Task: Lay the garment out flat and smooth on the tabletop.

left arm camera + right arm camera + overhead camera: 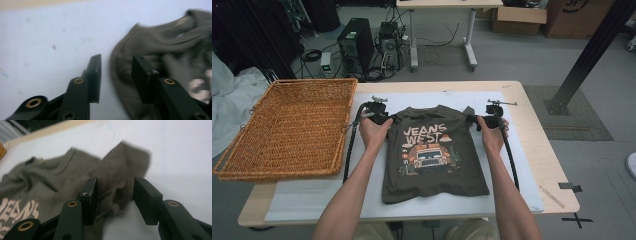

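Light wood bench (pixel 532 150) with a big white sheet (pixel 337 192) spread over most of it. An olive printed t-shirt (pixel 432 170) lies flat on the sheet, and a wicker basket (pixel 287 127) sits at the left end, overhanging the edge.

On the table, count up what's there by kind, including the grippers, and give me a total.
T-shirt: 1, olive, printed, lying flat
Wicker basket: 1
White mat: 1
Grippers: 2, the left gripper and the right gripper, each at a sleeve with jaws apart
Total: 5
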The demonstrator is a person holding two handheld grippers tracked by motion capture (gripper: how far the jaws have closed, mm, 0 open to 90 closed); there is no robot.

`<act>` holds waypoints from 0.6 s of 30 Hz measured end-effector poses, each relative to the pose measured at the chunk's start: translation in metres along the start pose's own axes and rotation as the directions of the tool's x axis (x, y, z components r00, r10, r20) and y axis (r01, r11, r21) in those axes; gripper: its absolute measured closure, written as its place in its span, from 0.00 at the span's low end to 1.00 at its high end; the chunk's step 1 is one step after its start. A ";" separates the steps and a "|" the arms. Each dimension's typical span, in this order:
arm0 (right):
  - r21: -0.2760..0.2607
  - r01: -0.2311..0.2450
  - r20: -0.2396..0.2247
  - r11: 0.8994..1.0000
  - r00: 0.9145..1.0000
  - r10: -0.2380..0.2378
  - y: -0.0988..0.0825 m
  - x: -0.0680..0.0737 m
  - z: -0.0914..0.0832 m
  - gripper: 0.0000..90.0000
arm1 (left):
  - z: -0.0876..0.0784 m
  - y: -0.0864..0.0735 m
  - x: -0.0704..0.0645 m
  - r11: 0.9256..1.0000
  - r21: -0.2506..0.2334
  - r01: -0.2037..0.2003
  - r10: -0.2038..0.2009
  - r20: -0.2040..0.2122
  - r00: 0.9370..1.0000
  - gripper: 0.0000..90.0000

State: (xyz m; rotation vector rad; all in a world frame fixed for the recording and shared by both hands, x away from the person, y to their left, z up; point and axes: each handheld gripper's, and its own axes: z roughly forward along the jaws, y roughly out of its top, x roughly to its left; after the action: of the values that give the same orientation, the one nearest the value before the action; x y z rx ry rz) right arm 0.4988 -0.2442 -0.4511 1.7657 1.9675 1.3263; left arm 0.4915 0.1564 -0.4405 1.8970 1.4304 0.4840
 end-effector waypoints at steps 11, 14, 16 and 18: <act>0.079 0.130 0.213 0.988 0.966 -0.144 0.007 -0.016 -0.039 0.96 | -0.010 0.005 -0.010 0.989 -0.107 -0.103 0.109 0.052 0.993 0.98; 0.120 0.085 0.176 0.989 0.979 -0.106 0.002 -0.036 -0.044 0.91 | -0.007 0.009 -0.006 0.999 -0.038 -0.010 0.013 0.084 0.996 0.85; 0.119 0.104 0.158 0.987 0.980 -0.123 0.005 -0.037 -0.049 0.81 | -0.008 0.013 -0.004 0.996 -0.091 0.001 0.005 0.070 0.998 0.84; 0.031 0.111 0.164 0.993 0.980 -0.115 0.010 -0.033 -0.055 0.77 | -0.006 0.019 -0.004 0.993 -0.117 0.020 -0.008 0.103 0.995 0.80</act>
State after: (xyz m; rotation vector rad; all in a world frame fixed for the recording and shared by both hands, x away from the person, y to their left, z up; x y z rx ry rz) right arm 0.4792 -0.3001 -0.4257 1.6859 1.9659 1.0890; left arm 0.4991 0.1520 -0.4227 1.7913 1.3186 0.4474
